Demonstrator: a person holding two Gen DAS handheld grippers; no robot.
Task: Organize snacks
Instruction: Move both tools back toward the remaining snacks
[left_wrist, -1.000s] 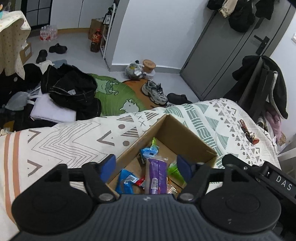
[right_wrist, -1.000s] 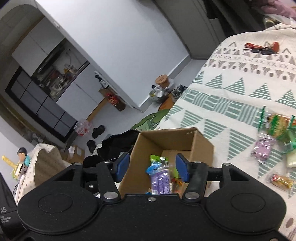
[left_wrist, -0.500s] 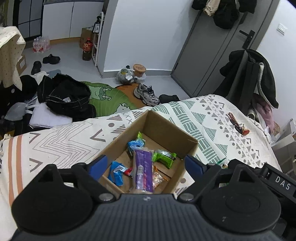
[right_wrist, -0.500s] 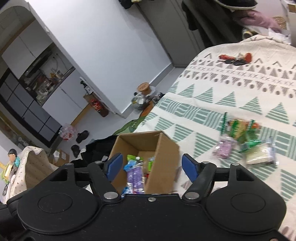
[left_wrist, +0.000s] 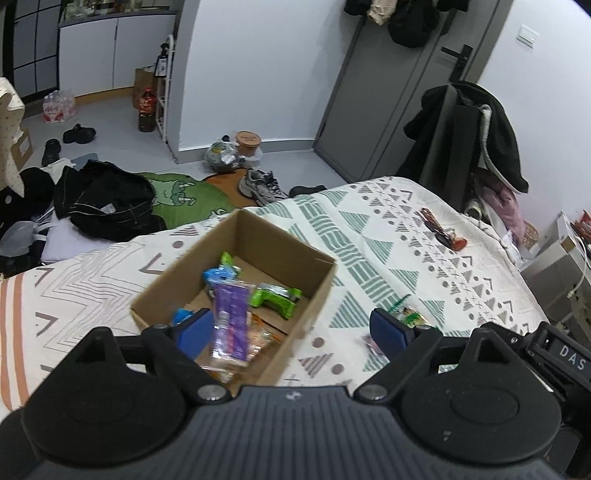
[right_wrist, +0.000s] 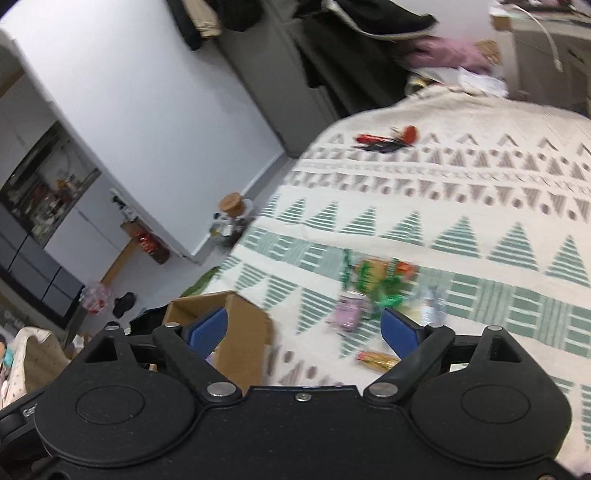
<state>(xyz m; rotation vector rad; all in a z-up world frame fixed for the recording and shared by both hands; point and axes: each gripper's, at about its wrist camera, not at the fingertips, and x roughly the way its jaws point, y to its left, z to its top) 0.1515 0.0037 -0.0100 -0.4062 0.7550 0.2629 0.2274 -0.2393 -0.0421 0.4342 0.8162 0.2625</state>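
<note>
An open cardboard box stands on the patterned bedspread. Inside lie a purple packet, a green packet and a blue one. My left gripper hangs open above the box's near right corner, nothing between its fingers. In the right wrist view the box shows at lower left. Loose snacks lie on the bedspread to its right: a green-orange pile, a purple packet, an orange stick packet. My right gripper is open above the cloth between box and snacks.
Red-handled keys lie farther back on the bed. Beyond the bed's edge are a green floor mat, dark clothes, shoes and a grey door. A coat-covered chair stands at the far right.
Both grippers have pulled back and swung right, away from the box. Their jaws have spread wider. The loose snacks have come into the right wrist view's centre.
</note>
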